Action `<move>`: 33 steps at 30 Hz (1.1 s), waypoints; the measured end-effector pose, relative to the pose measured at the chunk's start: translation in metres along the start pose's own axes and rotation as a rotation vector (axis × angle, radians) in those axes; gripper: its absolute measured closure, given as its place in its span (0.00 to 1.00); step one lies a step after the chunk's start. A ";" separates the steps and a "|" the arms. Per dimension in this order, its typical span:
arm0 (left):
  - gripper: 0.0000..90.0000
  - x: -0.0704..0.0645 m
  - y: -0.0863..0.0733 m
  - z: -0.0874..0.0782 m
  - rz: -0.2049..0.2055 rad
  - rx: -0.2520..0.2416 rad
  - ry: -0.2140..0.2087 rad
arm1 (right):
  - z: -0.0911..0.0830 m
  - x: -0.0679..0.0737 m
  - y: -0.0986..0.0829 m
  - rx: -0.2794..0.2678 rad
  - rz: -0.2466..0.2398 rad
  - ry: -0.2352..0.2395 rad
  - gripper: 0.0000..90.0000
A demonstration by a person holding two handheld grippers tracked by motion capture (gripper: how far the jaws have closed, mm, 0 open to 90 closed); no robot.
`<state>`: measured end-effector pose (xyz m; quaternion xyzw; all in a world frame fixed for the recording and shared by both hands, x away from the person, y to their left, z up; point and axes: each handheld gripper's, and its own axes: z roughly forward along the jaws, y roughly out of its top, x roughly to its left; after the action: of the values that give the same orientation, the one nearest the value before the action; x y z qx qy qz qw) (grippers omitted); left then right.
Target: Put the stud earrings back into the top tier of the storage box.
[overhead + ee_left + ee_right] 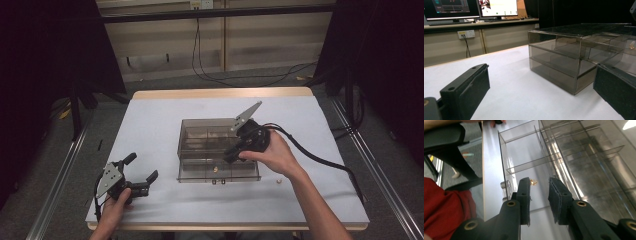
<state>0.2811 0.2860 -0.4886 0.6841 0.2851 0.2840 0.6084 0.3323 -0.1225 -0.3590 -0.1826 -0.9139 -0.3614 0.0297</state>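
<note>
Right gripper (539,192) jaws parted, empty, just above small amber piece (533,181) in drawer (506,152).

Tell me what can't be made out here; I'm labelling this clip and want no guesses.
- Small amber piece in the open drawer: too small to identify in the right gripper view.
- Small object on the table beside the smoky plastic organizer: too tiny in the high view.
- Right gripper jaw tips: hidden by its own body in the high view.

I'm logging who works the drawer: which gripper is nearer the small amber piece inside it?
Right. The right gripper hangs open just above the amber piece in the pulled-out drawer; the left gripper sits off beside the box.
</note>
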 end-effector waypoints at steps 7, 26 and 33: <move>0.01 0.001 0.000 0.000 0.011 0.007 0.000 | -0.022 -0.001 -0.018 -0.065 0.022 -0.021 0.78; 0.01 0.000 0.000 0.000 0.012 0.008 0.002 | -0.069 -0.012 -0.097 -0.036 0.148 -0.113 0.78; 0.01 0.000 0.000 0.000 -0.001 0.001 0.002 | -0.066 -0.017 -0.122 0.014 0.216 -0.105 0.78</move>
<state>0.2812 0.2856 -0.4886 0.6841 0.2862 0.2840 0.6079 0.2998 -0.2541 -0.3926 -0.2984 -0.8918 -0.3395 0.0217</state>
